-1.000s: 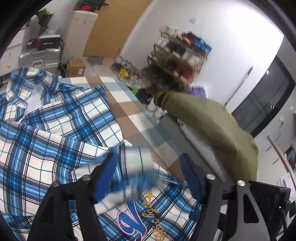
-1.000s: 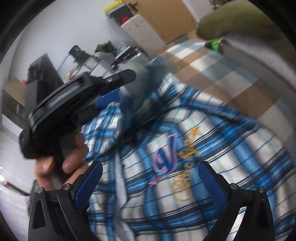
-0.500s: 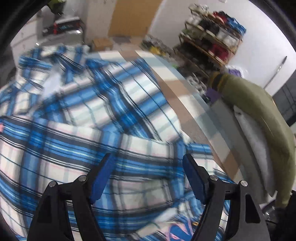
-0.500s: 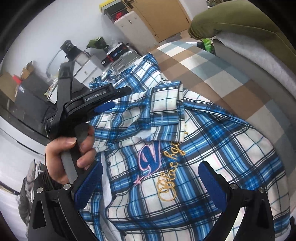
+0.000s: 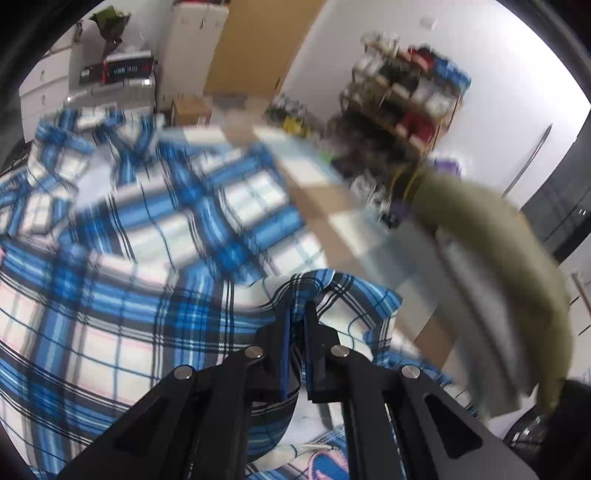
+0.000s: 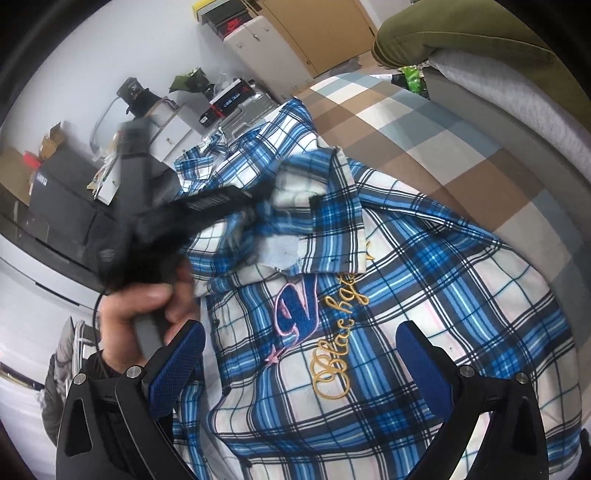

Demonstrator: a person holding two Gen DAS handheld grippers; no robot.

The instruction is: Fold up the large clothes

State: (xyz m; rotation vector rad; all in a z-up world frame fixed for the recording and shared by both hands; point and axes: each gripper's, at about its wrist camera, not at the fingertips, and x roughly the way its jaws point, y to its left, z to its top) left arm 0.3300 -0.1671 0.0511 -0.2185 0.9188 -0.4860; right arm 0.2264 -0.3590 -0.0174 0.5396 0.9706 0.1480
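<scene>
Blue plaid shirt (image 6: 424, 280) spread flat on checked bedcover (image 6: 436, 122), filling centre and lower right of right wrist view; embroidered lettering (image 6: 332, 354) face up, lower centre. Sleeve end (image 6: 325, 206) doubled over onto shirt body, upper centre of same view.

Left gripper (image 5: 295, 314) clamped on fold of that sleeve cloth, pads pressed together with plaid bunched between them, bottom centre of left wrist view. Same tool visible blurred at left centre of right wrist view, held in a hand (image 6: 136, 317).

Right gripper (image 6: 299, 354) wide open, nothing between pads, hovering over shirt chest near the lettering. Not touching cloth as far as visible.

Step in hand, by judgement: sleeve fold-in, cuff just pinched. Early in the task; body not yet folded.

Next move probably calls for: carrying pinched sleeve across shirt body, laying it flat, then release. Free gripper best used to pin the chest panel so cloth does not drag.

Background: olive cushion (image 6: 454, 33) upper right, shoe rack (image 5: 406, 96) upper right of left view, white cabinet (image 6: 266, 44) top centre.
</scene>
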